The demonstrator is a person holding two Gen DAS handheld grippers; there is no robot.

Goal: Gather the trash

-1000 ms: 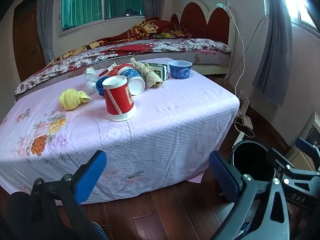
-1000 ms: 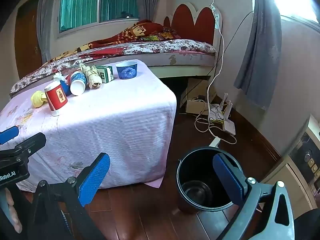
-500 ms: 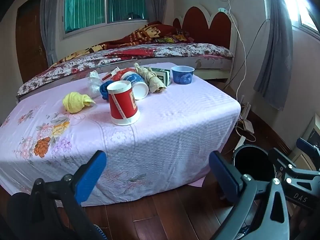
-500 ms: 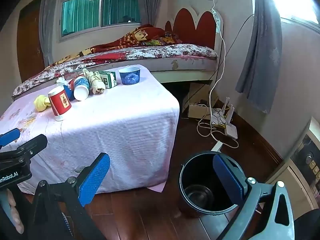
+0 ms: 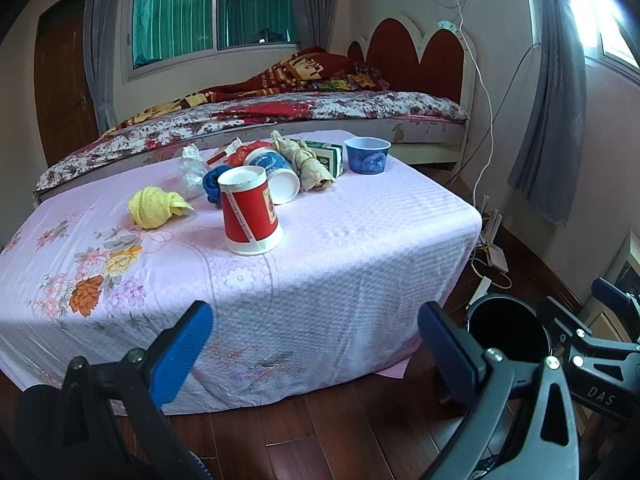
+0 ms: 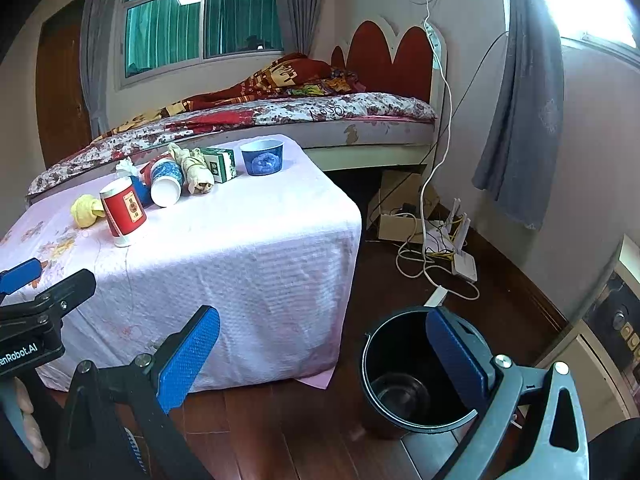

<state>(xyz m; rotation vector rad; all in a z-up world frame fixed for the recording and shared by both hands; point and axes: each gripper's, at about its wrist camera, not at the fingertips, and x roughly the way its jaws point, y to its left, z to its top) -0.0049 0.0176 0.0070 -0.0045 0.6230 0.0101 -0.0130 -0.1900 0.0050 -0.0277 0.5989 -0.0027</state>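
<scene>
**Trash clustered at the desk's far-left side, bin on the floor to the right**

A cloth-covered desk [image 5: 360, 240] stands before the bed [image 5: 320, 116]. On it, nearest the front, a red-and-white paper cup [image 5: 250, 212] stands upside down. Left of it lies a crumpled yellow wad [image 5: 154, 207]. Behind the cup lie a clear crumpled plastic bag [image 5: 191, 170], a blue ball of material [image 5: 212, 186], and a blue-patterned paper cup on its side [image 5: 278, 174]. Right of that cup lies a beige rolled paper bundle [image 5: 306, 164], then a green-and-white carton [image 5: 326, 156], then an upright blue bowl-shaped cup [image 5: 367, 155] at the far-right corner. On the wooden floor [image 6: 288, 432], right of the desk, stands a black round bin [image 6: 404, 376], with a tangle of white cables and boxes [image 6: 436, 248] behind it by the wall
</scene>
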